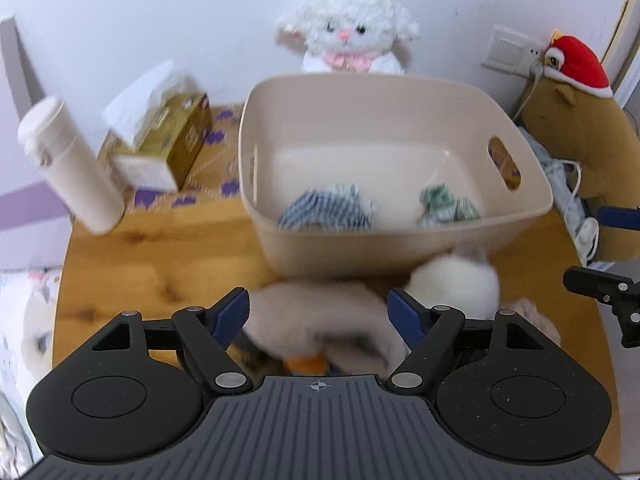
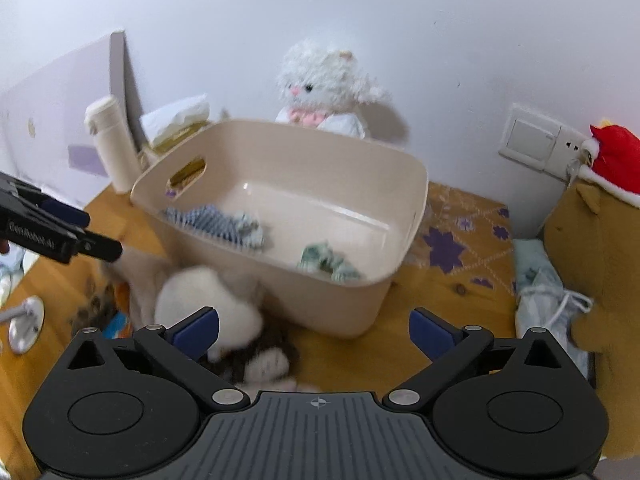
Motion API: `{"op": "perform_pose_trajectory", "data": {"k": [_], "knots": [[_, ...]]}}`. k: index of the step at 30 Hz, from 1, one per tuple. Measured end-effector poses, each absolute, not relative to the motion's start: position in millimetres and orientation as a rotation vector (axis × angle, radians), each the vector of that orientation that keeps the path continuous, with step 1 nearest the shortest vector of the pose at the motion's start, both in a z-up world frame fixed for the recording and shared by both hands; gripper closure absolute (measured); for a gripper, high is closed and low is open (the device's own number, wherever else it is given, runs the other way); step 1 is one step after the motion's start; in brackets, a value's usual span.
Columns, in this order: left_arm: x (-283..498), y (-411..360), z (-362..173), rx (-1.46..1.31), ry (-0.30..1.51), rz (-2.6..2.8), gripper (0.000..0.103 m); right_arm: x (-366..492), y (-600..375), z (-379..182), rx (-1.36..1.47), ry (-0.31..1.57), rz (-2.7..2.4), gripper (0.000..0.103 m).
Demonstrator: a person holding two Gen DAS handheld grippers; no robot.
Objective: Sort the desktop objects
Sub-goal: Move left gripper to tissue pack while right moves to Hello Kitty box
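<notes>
Beige fluffy cloth [image 1: 320, 316] between left gripper [image 1: 319, 314] fingers.

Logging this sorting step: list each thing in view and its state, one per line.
left gripper: open, fingers either side of a beige plush
right gripper: open, holding nothing
beige bin: upright, two crumpled cloths inside
white bottle: capped
tissue box: open, tissue sticking out

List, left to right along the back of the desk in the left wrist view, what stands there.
White bottle → tissue box → beige bin with the white plush lamb behind it → brown plush with a red hat.
</notes>
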State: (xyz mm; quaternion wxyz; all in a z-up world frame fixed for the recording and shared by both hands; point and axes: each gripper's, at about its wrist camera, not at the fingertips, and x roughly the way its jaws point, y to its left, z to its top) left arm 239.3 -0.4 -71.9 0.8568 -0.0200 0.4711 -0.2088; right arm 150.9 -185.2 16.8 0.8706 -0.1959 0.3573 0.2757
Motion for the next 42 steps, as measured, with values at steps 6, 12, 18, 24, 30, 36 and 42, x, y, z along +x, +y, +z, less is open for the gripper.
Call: {"op": "perform_pose_trajectory", "data": {"k": [6, 12, 18, 24, 30, 36, 42], "knots": [[203, 14, -82, -0.005, 0.985, -0.441, 0.026, 127, -196, 0, -0.478, 0.803, 0.597, 0.000], [176, 24, -98, 0.021, 1.007, -0.450, 0.026, 113, -204, -10, -0.509, 0.840, 0.617, 0.000], [159, 25, -113, 0.028, 1.045, -0.476, 0.026, 104, -209, -23, -0.514, 0.877, 0.640, 0.000], [151, 18, -130, 0.057, 1.091, -0.502, 0.026, 93, -208, -43, -0.525, 0.921, 0.673, 0.000], [150, 12, -150, 0.064, 1.146, -0.517, 0.026, 82, -206, -65, -0.557, 0.973, 0.705, 0.000], [153, 6, -164, 0.078, 1.178, -0.520, 0.026, 74, -197, -83, -0.630, 0.993, 0.744, 0.006], [157, 1, -174, 0.100, 1.194, -0.513, 0.026, 76, -190, -94, -0.637, 1.028, 0.762, 0.020]]}}
